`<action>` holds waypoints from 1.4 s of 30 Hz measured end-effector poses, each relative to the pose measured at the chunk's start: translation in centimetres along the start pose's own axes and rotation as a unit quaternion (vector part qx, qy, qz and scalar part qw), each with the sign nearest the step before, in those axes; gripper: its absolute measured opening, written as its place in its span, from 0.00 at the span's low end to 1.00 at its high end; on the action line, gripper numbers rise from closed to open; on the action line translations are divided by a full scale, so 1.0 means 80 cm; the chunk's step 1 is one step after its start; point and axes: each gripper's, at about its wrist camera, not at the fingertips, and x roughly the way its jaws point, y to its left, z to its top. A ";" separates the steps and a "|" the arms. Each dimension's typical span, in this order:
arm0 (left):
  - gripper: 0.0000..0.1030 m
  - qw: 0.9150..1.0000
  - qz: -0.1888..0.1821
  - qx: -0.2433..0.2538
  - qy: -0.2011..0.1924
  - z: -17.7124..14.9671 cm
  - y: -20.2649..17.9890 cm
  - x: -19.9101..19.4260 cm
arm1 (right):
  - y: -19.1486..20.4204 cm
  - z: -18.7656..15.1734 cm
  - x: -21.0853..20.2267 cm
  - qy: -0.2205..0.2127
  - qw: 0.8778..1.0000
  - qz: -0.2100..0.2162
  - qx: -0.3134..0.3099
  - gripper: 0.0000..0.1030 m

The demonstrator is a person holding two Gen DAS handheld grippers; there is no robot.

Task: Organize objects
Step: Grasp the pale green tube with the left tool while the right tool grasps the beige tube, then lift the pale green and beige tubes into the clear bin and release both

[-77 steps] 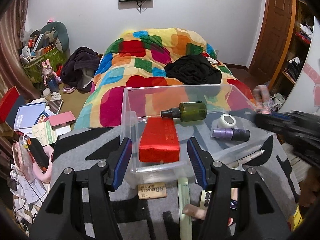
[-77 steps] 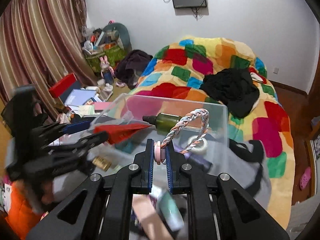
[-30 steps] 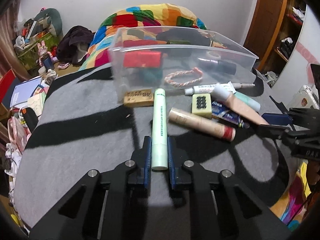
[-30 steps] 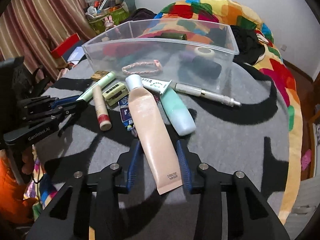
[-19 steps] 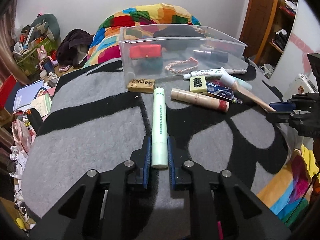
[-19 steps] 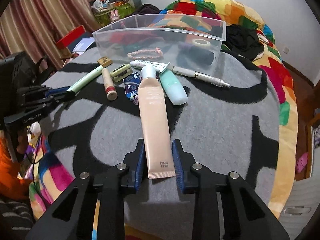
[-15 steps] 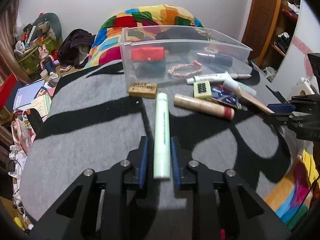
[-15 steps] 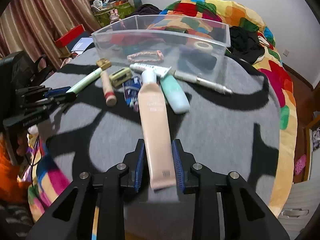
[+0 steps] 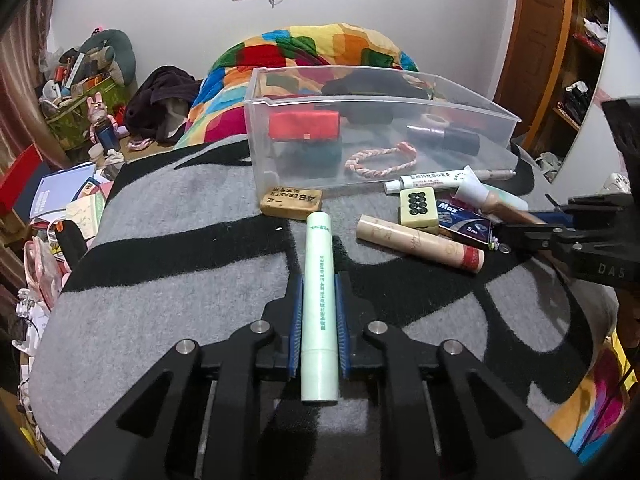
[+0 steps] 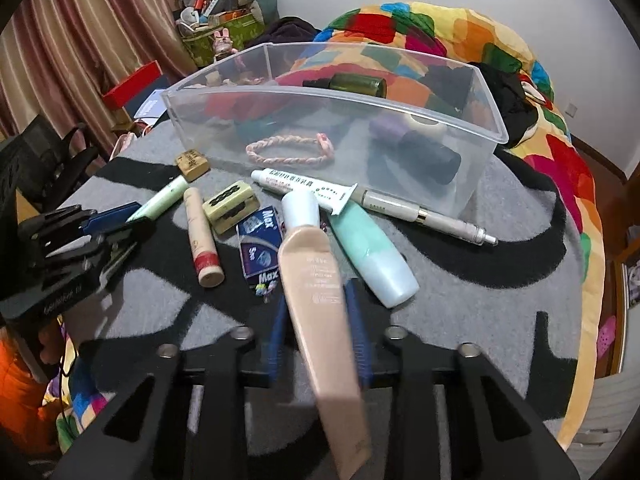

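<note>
My left gripper is shut on a pale green tube that lies on the grey and black blanket and points toward the clear plastic bin. My right gripper has its jaws closing on a beige cream tube, whose flat tail tilts up over the gripper toward the camera. Both pads touch the tube's sides. The bin holds a red box, a braided hair band, a dark bottle and a green bottle.
In front of the bin lie an eraser, a mahjong tile, a beige stick with a red band, a blue Max pack, a white ointment tube, a mint bottle and a pen. A colourful quilt lies behind.
The left jaws widened a little around the green tube and have shut on it again. The right jaws have narrowed onto the beige tube, which now tilts with its tail raised.
</note>
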 end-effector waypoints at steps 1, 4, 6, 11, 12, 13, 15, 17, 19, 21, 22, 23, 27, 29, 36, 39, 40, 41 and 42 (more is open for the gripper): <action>0.14 1.000 -0.001 -0.003 0.002 0.001 0.001 0.000 | -0.001 -0.002 -0.002 -0.001 1.000 0.002 0.002 0.11; 0.14 1.000 0.000 -0.008 0.002 0.003 0.002 -0.002 | -0.004 -0.008 -0.011 -0.007 1.000 0.003 0.011 0.08; 0.14 1.000 0.000 -0.012 0.000 0.004 0.004 -0.006 | -0.005 -0.010 -0.018 -0.012 1.000 -0.002 0.013 0.07; 0.14 1.000 -0.002 -0.015 -0.021 0.014 0.006 -0.026 | -0.006 -0.005 -0.048 -0.043 0.999 -0.001 0.019 0.07; 0.14 1.000 -0.002 -0.016 -0.027 0.016 0.006 -0.031 | -0.007 -0.001 -0.053 -0.049 0.999 0.000 0.020 0.07; 0.14 0.999 -0.003 -0.016 -0.032 0.020 0.005 -0.035 | -0.005 0.003 -0.061 -0.059 0.998 0.002 0.020 0.07; 0.14 0.999 -0.004 -0.015 -0.043 0.026 0.005 -0.044 | -0.004 0.011 -0.073 -0.075 0.997 0.003 0.020 0.06; 0.14 0.998 -0.004 -0.016 -0.053 0.033 0.006 -0.051 | -0.003 0.017 -0.081 -0.087 0.996 0.005 0.019 0.05; 0.14 0.998 -0.008 -0.016 -0.064 0.041 0.005 -0.059 | -0.001 0.023 -0.088 -0.098 0.995 0.005 0.017 0.05; 0.14 0.997 -0.009 -0.016 -0.075 0.048 0.005 -0.066 | 0.000 0.029 -0.093 -0.108 0.994 0.001 0.015 0.05; 0.14 0.997 -0.011 -0.016 -0.081 0.053 0.004 -0.069 | -0.002 0.031 -0.095 -0.111 0.994 0.000 0.016 0.05; 0.14 0.996 -0.012 -0.017 -0.085 0.056 0.004 -0.072 | -0.003 0.033 -0.096 -0.113 0.993 0.002 0.017 0.05; 0.14 0.995 -0.010 -0.013 -0.101 0.073 0.002 -0.077 | -0.005 0.035 -0.089 -0.095 0.995 0.011 0.013 0.05; 0.14 0.994 -0.008 -0.010 -0.104 0.079 0.000 -0.076 | -0.003 0.029 -0.079 -0.075 0.997 0.015 0.010 0.06; 0.14 0.994 -0.005 -0.012 -0.111 0.109 0.003 -0.065 | 0.006 0.005 -0.021 0.002 1.000 0.000 0.001 0.27; 0.14 0.994 -0.006 -0.012 -0.106 0.120 0.005 -0.055 | 0.005 -0.004 -0.003 0.017 1.000 0.002 0.004 0.29; 0.14 0.995 -0.006 -0.012 -0.104 0.124 0.007 -0.051 | 0.004 -0.004 -0.004 0.011 1.000 -0.002 0.003 0.27; 0.14 0.995 -0.007 -0.013 -0.100 0.128 0.008 -0.046 | 0.004 -0.004 -0.005 0.010 1.000 -0.003 0.002 0.26; 0.14 0.995 -0.008 -0.013 -0.097 0.131 0.009 -0.043 | 0.004 -0.005 -0.005 0.008 1.000 -0.003 0.002 0.25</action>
